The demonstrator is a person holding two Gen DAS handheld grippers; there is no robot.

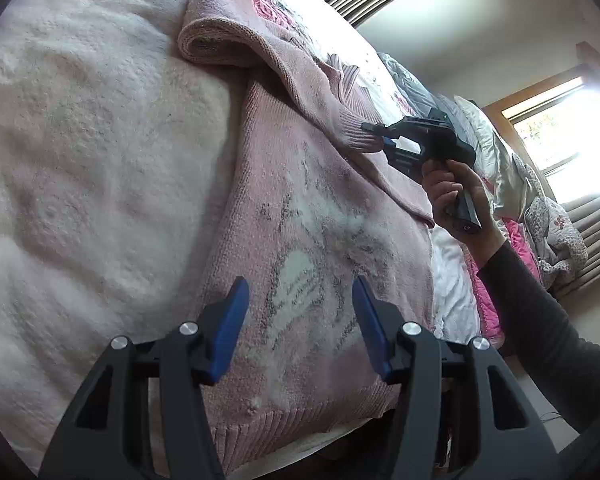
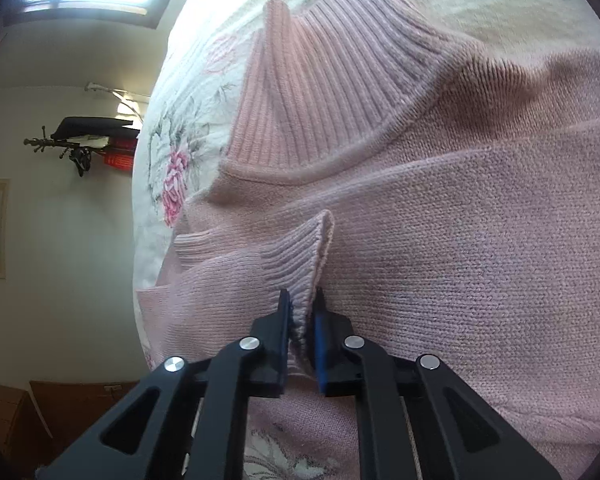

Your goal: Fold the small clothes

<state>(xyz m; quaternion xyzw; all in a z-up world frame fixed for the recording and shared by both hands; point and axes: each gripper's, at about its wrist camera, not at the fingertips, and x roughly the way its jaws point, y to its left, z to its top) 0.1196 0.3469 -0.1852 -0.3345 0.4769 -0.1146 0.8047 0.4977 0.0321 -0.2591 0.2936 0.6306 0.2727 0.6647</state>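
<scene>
We have a pink knitted sweater [image 1: 300,208] spread on the bed [image 1: 80,140], its hem toward us near the bed's edge and its ribbed turtleneck collar [image 2: 332,92] lying further up over the flowered bedspread [image 2: 180,160]. One sleeve is drawn across the body of the garment.

We judge the knit to be soft, limp and fairly thick: it will drape and sag wherever it is not supported, stretch a little under pull, and bunch instead of creasing sharply. It looks light enough for one gripper to carry a sleeve, and the fuzzy yarn should hold well against the fingers, not slip. The ribbed edges, at the cuff, the hem and the collar, are the firmest parts and so the best places to take hold; the loose middle of a panel would only pucker.

Our right gripper [image 2: 303,300] has its fingers closed nearly together, pinching the ribbed cuff [image 2: 292,264] of that sleeve, which stands up between them in the right wrist view. Our left gripper [image 1: 300,304] hovers over the lower front of the sweater with its fingers spread wide, holding nothing; we cannot tell whether its tips touch the knit.
</scene>
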